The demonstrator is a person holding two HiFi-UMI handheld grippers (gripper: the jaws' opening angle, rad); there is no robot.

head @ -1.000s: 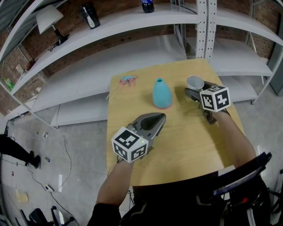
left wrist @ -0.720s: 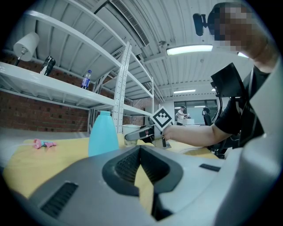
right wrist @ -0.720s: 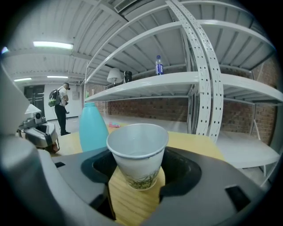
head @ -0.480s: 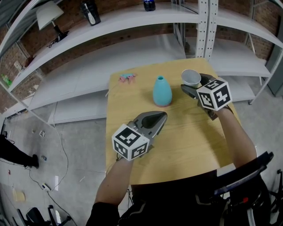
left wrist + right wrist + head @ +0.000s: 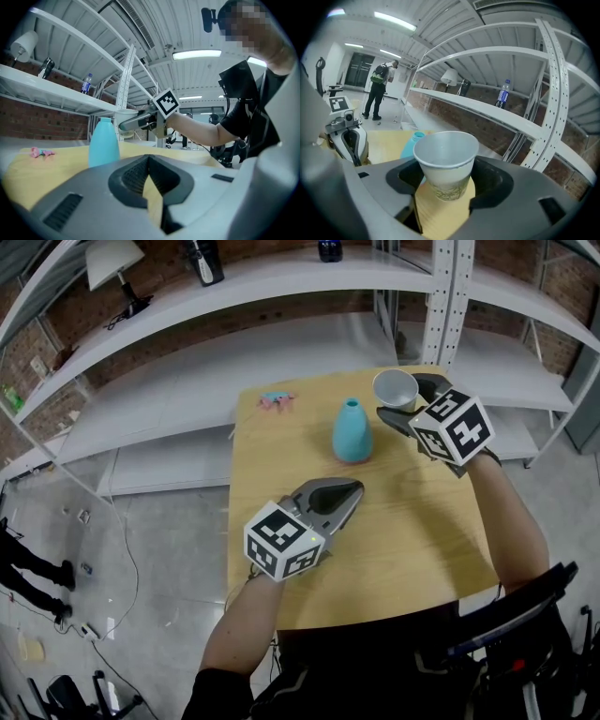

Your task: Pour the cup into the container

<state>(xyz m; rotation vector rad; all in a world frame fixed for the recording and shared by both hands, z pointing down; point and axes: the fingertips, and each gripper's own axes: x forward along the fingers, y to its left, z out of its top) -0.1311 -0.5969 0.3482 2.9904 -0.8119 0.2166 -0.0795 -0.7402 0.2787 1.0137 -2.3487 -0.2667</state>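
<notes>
A white paper cup [image 5: 395,388] hangs above the wooden table [image 5: 412,540], and my right gripper [image 5: 401,409] is shut on its lower half. In the right gripper view the cup [image 5: 446,161] stands nearly upright between the jaws of this gripper [image 5: 449,183]; I cannot see what is inside. The container, a light blue narrow-necked vase [image 5: 352,430], stands on the table just left of the cup, its top [image 5: 414,139] showing behind the cup. My left gripper [image 5: 349,491] lies low over the table nearer to me, shut and holding nothing, pointing at the vase [image 5: 104,143].
A small pink object [image 5: 275,399] lies at the table's far left corner. White metal shelves [image 5: 281,277] curve behind the table, with an upright post [image 5: 452,296] just beyond the cup. A lamp [image 5: 111,263] and bottles stand on the upper shelf.
My right gripper has lifted the cup and carried it left, closer to the vase, rolling a little. The left gripper has stayed where it was.
</notes>
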